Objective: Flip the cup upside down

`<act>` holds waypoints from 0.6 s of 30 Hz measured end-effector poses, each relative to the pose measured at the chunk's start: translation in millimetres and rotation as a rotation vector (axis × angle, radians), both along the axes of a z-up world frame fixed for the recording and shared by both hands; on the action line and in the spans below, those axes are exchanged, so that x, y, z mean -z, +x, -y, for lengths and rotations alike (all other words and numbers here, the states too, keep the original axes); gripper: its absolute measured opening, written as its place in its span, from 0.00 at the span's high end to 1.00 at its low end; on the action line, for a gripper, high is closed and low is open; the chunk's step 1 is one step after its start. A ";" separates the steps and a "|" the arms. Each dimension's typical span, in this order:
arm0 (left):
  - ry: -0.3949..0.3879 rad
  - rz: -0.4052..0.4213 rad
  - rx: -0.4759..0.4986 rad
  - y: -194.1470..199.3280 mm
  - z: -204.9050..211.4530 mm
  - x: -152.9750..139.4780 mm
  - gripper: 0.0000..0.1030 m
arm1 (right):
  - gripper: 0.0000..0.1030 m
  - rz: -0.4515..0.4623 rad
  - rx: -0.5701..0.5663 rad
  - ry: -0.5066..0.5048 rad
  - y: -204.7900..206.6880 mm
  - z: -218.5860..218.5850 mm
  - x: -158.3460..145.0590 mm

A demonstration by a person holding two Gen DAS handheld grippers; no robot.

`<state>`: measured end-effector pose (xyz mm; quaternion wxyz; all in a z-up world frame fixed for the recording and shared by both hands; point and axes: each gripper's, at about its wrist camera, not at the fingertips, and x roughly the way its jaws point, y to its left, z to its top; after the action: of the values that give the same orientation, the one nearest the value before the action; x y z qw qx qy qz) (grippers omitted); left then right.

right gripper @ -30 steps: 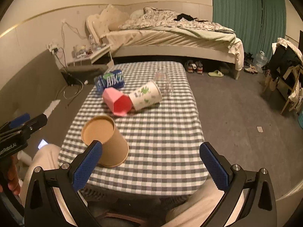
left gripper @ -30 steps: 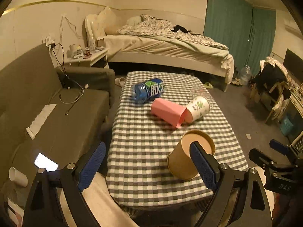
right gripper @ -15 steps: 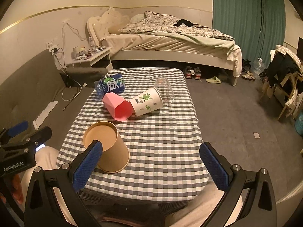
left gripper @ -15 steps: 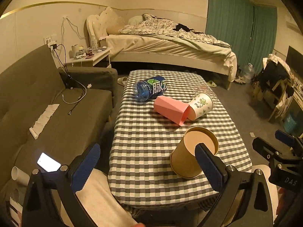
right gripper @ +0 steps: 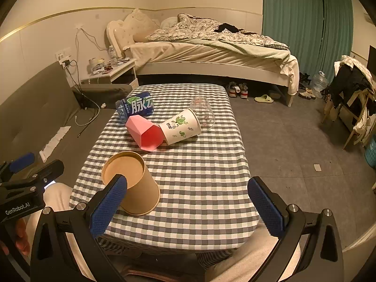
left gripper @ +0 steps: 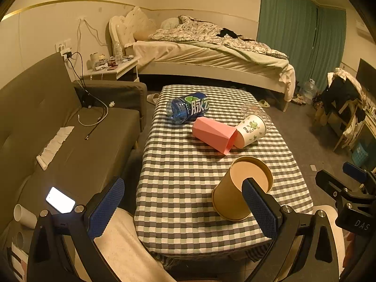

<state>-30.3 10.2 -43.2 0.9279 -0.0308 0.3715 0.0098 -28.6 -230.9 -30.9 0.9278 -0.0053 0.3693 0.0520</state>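
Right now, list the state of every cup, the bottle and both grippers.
brown paper cup: upside down, base up
pink cup: on its side
printed paper cup: on its side
clear cup: on its side
blue bottle: lying down
left gripper: open, empty
right gripper: open, empty

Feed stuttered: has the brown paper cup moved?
No; brown paper cup keeps its spot on the checked tablecloth, same gap to the pink plastic cup.
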 end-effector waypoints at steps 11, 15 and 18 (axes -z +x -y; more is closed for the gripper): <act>-0.001 -0.006 -0.003 -0.4 -2.9 2.6 0.00 | 0.00 -0.006 0.005 0.001 -0.6 0.1 0.8; -0.001 -0.008 -0.005 -0.8 -2.9 2.8 0.00 | 0.00 -0.011 0.006 0.002 -0.7 0.4 1.9; -0.002 -0.010 -0.007 -1.4 -3.0 3.4 0.00 | 0.00 -0.014 0.007 0.003 -0.6 0.9 2.1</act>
<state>-31.8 13.2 -46.7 0.9260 -0.0330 0.3759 0.0129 -29.2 -231.9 -33.0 0.9255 -0.0024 0.3756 0.0491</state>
